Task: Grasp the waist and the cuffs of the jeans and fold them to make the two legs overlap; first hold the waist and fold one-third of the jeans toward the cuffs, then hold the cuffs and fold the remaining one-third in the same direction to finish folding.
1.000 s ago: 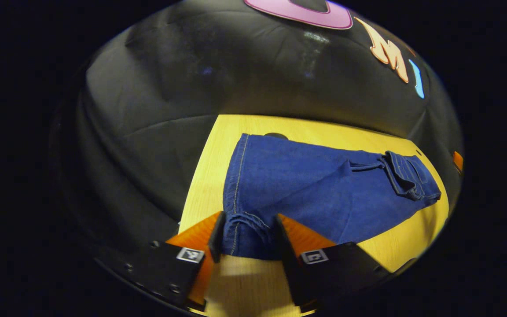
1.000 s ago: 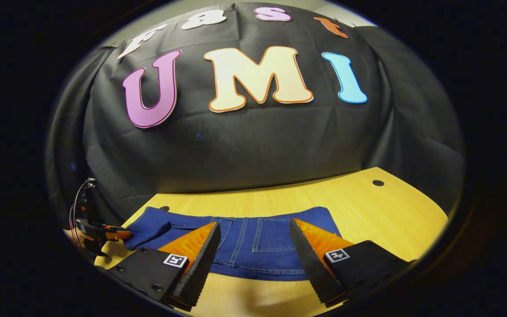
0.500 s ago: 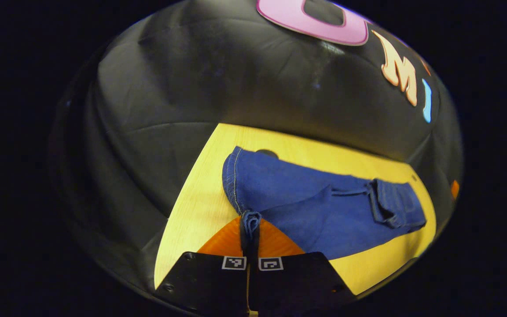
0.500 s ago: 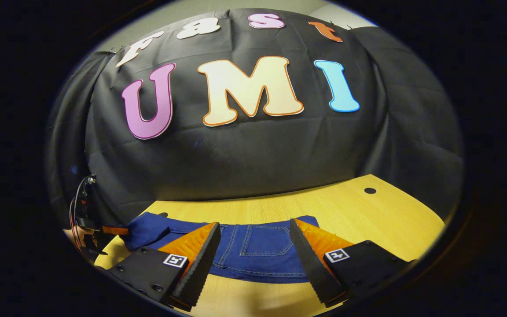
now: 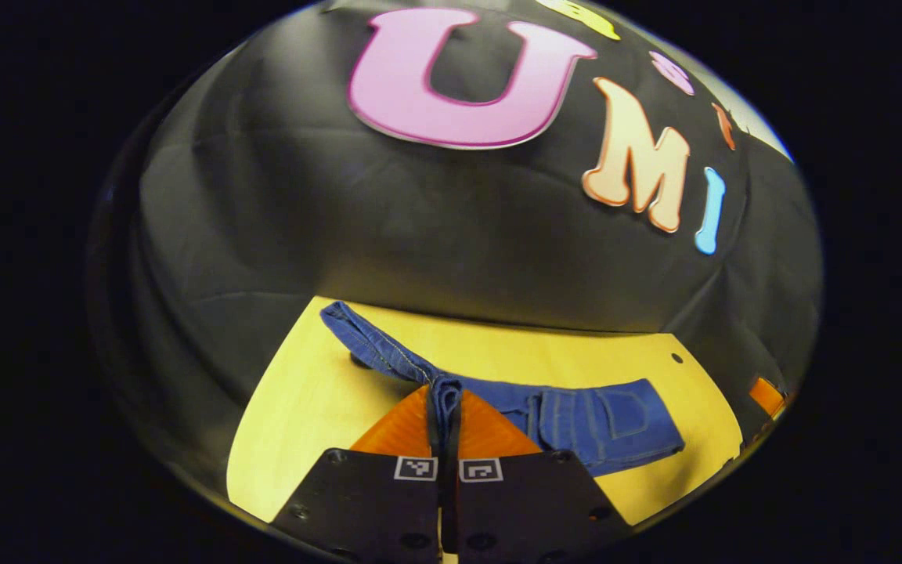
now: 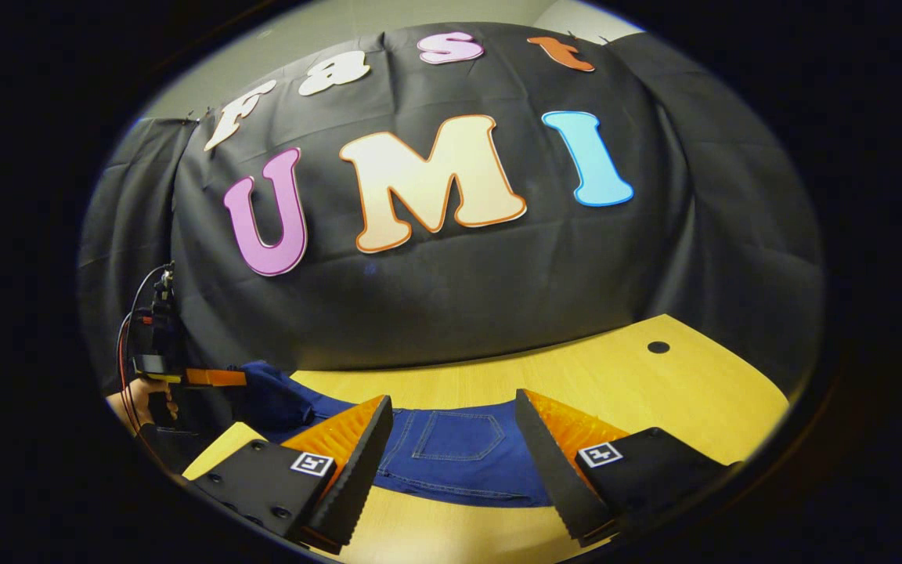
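Blue jeans [image 5: 600, 419] lie across the yellow wooden table [image 5: 294, 407], pocket side up at the waist end. My left gripper [image 5: 445, 399] is shut on the cuff end of the jeans and holds it up off the table, a strip of denim trailing away to the upper left. In the right gripper view the waist part of the jeans [image 6: 459, 454] with a back pocket lies flat between and beyond my open right gripper [image 6: 453, 439], whose fingers [image 6: 357, 446] hover above the cloth. The left gripper [image 6: 212, 378] shows there at far left, held by a hand, with lifted denim.
The table [image 6: 654, 392] has a small round hole [image 6: 658, 347] at its far right and runs up to the black cloth wall. An orange piece of the right gripper [image 5: 766, 395] shows at the right edge of the left gripper view.
The left gripper closed on the cuffs and has raised them off the table, pulling the leg up. The right gripper has stayed open and drifted slightly back over the waist.
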The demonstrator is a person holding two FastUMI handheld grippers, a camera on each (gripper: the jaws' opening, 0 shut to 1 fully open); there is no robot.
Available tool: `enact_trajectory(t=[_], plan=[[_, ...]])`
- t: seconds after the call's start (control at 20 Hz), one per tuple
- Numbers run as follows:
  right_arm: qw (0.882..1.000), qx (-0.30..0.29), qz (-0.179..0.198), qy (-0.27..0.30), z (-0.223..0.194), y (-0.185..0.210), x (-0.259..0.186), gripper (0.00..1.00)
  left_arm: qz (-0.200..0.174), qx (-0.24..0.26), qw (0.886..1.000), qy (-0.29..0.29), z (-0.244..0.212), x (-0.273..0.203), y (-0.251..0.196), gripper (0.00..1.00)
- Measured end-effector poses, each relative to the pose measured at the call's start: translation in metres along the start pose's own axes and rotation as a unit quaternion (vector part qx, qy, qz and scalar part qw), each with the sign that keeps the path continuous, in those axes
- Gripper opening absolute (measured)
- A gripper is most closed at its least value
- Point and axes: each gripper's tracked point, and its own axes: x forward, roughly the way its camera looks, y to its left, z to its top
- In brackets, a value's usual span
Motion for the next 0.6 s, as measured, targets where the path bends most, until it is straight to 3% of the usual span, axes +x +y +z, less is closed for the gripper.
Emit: enact_trajectory(t=[0.3,0.6], plan=[[1.000,-0.003,-0.006,-0.009,0.019,-0.052,-0.029,0.97,-0.044,0.040,0.998,-0.018,0.017,0.006,-0.107,0.00],[1.000,-0.012,-0.017,-0.007,0.028,-0.102,-0.055,0.97,-0.092,0.065,0.994,-0.012,0.004,0.027,-0.193,0.00]])
